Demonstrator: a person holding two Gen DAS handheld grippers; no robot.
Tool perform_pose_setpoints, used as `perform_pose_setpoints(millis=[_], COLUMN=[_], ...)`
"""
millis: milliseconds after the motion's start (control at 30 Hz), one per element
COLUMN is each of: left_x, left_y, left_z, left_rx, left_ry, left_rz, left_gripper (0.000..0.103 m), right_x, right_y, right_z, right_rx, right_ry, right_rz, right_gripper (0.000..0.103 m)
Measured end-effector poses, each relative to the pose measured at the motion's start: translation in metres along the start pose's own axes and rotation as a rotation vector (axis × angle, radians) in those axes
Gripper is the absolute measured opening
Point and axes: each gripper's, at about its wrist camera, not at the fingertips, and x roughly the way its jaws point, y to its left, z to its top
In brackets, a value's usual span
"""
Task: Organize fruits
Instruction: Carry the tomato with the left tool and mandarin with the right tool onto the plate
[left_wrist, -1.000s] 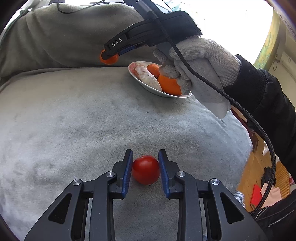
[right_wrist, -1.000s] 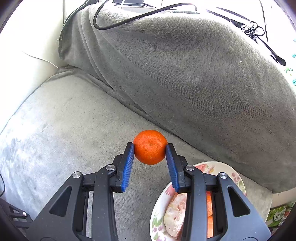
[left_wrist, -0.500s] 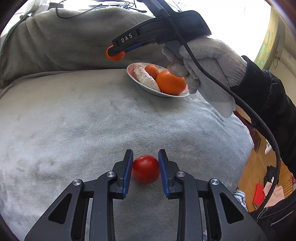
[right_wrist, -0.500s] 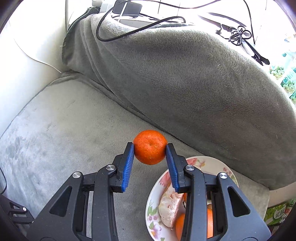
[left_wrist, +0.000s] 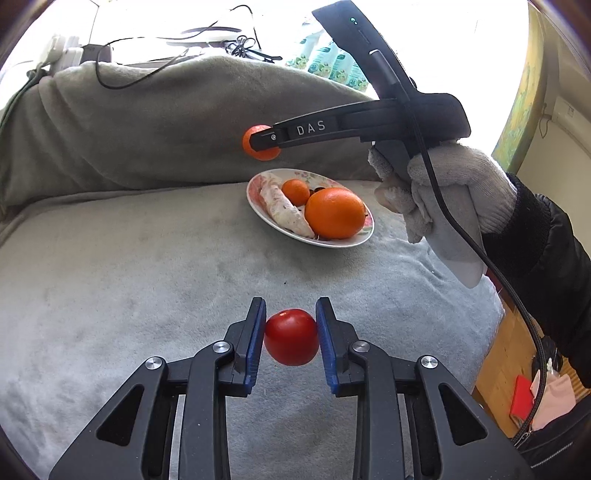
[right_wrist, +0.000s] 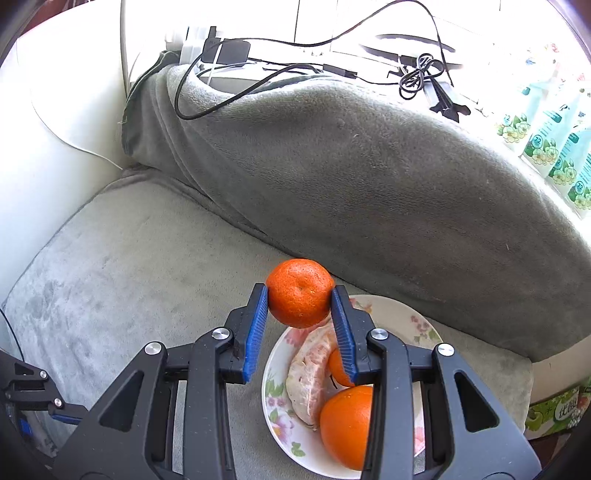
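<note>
My left gripper (left_wrist: 290, 335) is shut on a red tomato (left_wrist: 291, 336) and holds it just above the grey blanket. My right gripper (right_wrist: 300, 303) is shut on a small orange tangerine (right_wrist: 300, 297) and holds it in the air over the near rim of the floral plate (right_wrist: 410, 321). The same tangerine (left_wrist: 258, 143) shows in the left wrist view above the plate (left_wrist: 354, 242). On the plate lie a large orange (left_wrist: 335, 212), a small tangerine (left_wrist: 295, 191) and a peeled pale fruit segment (left_wrist: 284, 211).
A grey blanket (left_wrist: 129, 266) covers the sofa seat and a big cushion (right_wrist: 369, 177) behind the plate. Cables (right_wrist: 258, 74) lie on the ledge behind. Tissue packs (right_wrist: 554, 147) stand at the right. The sofa edge drops off at the right (left_wrist: 495, 295).
The right gripper has risen with the tangerine and moved back over the plate's edge. The left gripper has lifted the tomato slightly and stays shut on it.
</note>
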Motion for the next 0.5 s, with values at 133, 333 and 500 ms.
perform_pose_setpoints(millis=[133, 333, 500], left_x=[0.006, 0.017, 0.033], left_y=[-0.003, -0.008, -0.011], left_z=[0.013, 0.032, 0.053], left_rx=[0.018, 0.049, 0.064], left_ry=[-0.009, -0.020, -0.033], left_rz=[-0.006, -0.018, -0.030], left_gripper=[0.026, 0.026, 0.026], right_x=[-0.010, -0.020, -0.022], right_y=[-0.016, -0.041, -0.063], right_z=[-0.006, -0.017, -0.029], right_rx=[0.028, 0.065, 0.108], right_ry=[-0.009, -0.012, -0.002], right_rz=[-0.005, -0.022, -0.025], right_gripper=[0.037, 0.037, 0.037])
